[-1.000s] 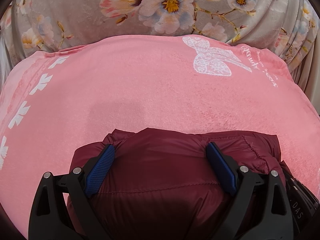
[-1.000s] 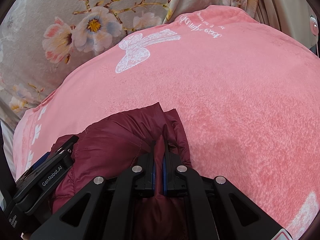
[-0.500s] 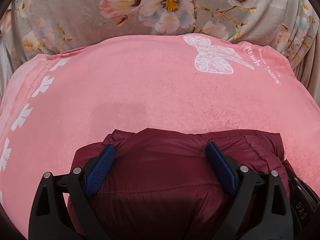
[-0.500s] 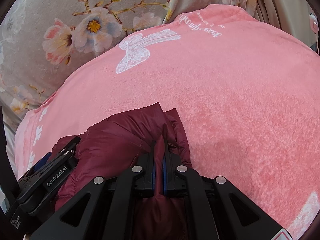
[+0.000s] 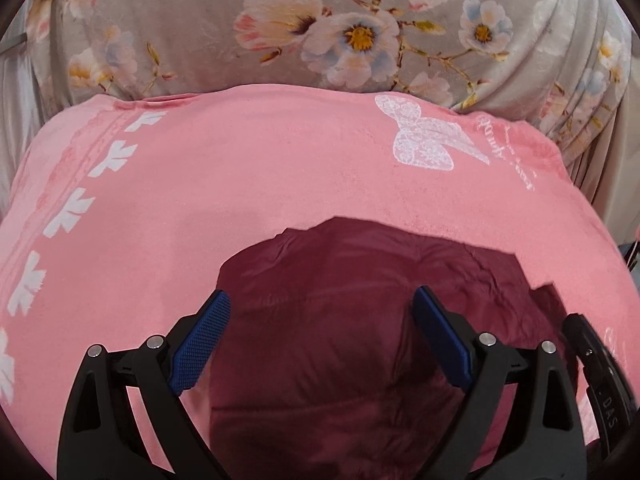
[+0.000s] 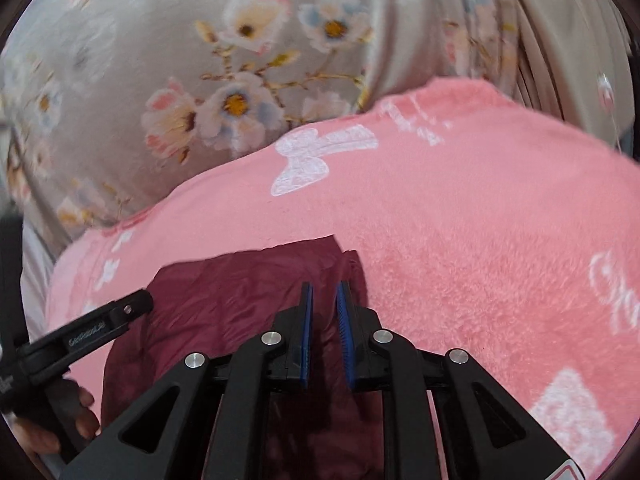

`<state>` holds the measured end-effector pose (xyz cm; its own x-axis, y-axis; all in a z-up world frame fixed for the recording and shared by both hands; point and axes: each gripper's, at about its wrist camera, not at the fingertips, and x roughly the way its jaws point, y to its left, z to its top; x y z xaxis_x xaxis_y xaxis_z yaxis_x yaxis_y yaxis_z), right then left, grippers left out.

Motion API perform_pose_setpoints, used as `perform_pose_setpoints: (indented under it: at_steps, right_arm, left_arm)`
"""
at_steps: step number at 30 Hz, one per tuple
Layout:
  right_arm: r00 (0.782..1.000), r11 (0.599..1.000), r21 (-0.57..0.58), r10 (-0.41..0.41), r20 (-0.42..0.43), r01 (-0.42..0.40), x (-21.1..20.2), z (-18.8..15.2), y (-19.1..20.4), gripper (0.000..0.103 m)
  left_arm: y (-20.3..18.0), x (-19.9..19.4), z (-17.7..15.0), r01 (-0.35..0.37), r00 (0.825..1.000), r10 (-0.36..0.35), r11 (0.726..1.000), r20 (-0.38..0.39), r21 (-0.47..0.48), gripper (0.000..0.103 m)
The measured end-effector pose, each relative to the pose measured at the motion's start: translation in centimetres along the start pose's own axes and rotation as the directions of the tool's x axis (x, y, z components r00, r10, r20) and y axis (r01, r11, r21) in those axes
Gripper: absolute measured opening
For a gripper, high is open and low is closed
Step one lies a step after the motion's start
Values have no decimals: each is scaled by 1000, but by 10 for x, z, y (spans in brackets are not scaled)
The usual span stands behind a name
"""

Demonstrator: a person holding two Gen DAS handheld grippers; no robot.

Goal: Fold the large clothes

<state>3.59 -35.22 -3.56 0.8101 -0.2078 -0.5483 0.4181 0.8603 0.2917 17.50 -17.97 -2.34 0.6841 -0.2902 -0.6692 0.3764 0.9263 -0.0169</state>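
**Right gripper let go of the jacket**

Released since the earlier frame, the right gripper (image 6: 323, 300) stood slightly parted; the left gripper (image 5: 320, 316) gaped wide above the maroon jacket (image 5: 348, 340), folded on the pink blanket (image 5: 240, 184), whose far edge met floral fabric (image 5: 200, 20).

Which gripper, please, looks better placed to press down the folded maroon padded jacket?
Left, probably: the left gripper is wide open, straddling the maroon padded jacket; the right gripper, barely parted, sits at its edge.

Black hand-held gripper (image 5: 320, 328), blue ribbed pads (image 5: 200, 344), silver screws.
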Motion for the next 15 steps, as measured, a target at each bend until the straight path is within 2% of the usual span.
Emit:
perform_pose_setpoints:
  at_steps: [3,7,11,15]
  right_arm:
    - [998,998,-52,-20,-58,17,11,-2,8,15]
    - [993,1000,9,2,-119,-1,28,-4,-7,13]
    - [993,1000,0,-15,-119,15,32,-13,-10,11]
    - [992,1000,17,-16,-122,18,34,-17,-14,11]
  left_arm:
    - [-7,15,-5,-20,999,21,999,-39,38,90]
    - [-3,25,-8,-15,998,15,1000,-55,16,94]
    - [2,32,-12,-6,998,6,1000,-67,-11,97]
    - [-3,33,-15,-26,998,26,1000,-57,2,98]
